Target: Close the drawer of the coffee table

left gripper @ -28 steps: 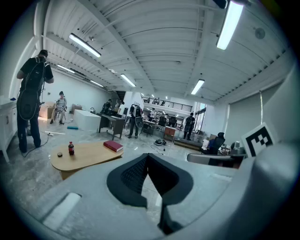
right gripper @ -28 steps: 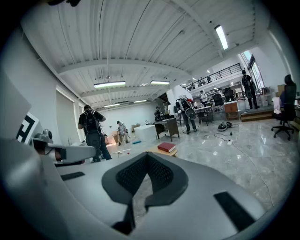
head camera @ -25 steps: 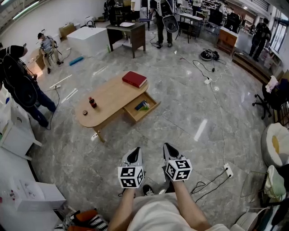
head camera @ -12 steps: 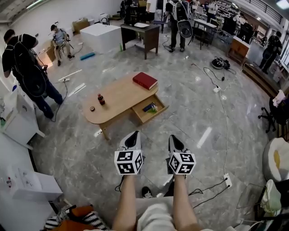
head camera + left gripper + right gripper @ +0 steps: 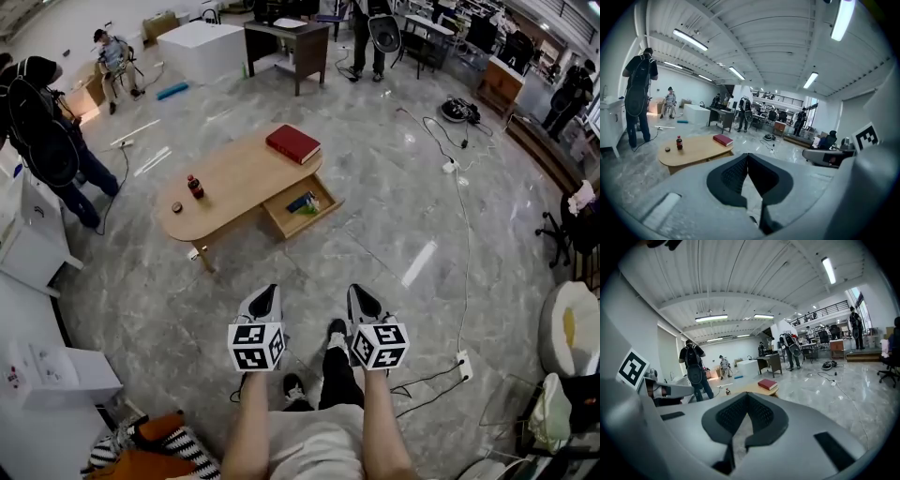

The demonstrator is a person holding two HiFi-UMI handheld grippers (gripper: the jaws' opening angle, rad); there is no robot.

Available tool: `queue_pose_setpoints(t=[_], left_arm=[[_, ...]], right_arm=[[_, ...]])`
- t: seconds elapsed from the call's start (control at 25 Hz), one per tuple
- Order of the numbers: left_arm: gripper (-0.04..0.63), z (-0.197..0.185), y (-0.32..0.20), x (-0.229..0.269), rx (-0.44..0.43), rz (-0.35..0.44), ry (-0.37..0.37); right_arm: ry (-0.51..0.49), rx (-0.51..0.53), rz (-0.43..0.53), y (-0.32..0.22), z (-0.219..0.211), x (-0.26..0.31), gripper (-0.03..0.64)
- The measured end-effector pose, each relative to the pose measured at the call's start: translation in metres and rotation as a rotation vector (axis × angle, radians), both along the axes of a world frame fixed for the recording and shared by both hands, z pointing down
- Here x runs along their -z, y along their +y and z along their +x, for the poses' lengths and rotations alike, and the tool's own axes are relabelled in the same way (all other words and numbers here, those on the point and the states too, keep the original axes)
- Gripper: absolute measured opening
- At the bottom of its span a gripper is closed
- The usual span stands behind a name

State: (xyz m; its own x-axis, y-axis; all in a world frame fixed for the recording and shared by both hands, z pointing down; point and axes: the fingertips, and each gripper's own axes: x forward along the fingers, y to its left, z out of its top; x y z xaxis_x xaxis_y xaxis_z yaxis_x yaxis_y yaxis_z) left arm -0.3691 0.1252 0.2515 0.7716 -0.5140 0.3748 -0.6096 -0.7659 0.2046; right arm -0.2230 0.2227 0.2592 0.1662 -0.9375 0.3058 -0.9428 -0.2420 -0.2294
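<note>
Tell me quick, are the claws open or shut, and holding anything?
Left claw: shut, holding nothing.
Right claw: shut, holding nothing.

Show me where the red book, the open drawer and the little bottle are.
red book (image 5: 292,143), head view, middle of its cover.
open drawer (image 5: 313,218), head view, on its front wall.
bottle (image 5: 195,187), head view, on its body.

Glossy grey marble floor (image 5: 394,216), ceiling striplights (image 5: 687,39)
</note>
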Motion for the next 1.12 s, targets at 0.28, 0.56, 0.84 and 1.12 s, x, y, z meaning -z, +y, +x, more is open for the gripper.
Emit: queue_pose_setpoints(t=[0.28, 0.56, 0.84, 1.12], left_arm=[[0.009, 0.047, -0.033, -0.023, 0.031, -0.056, -0.019], [0.009, 0.118, -0.092, -0.054, 0.115, -0.135, -0.035], [0.009, 0.215, -0.117, -0.020, 0.094, -0.068, 0.023], [0.009, 0.189, -0.156, -0.028, 0.266, -0.057, 0.001]], right_arm=[[0.019, 0.022, -0.034, -0.034, 0.062, -0.021, 0.015], [0.005, -0.027, -0.051, -0.069, 0.168, -0.035, 0.015], [-0.020, -0.093, 0.019, -0.102, 0.279, -0.016, 0.015], [-0.010, -0.003, 0.008, -0.152, 0.305, -0.019, 0.015]])
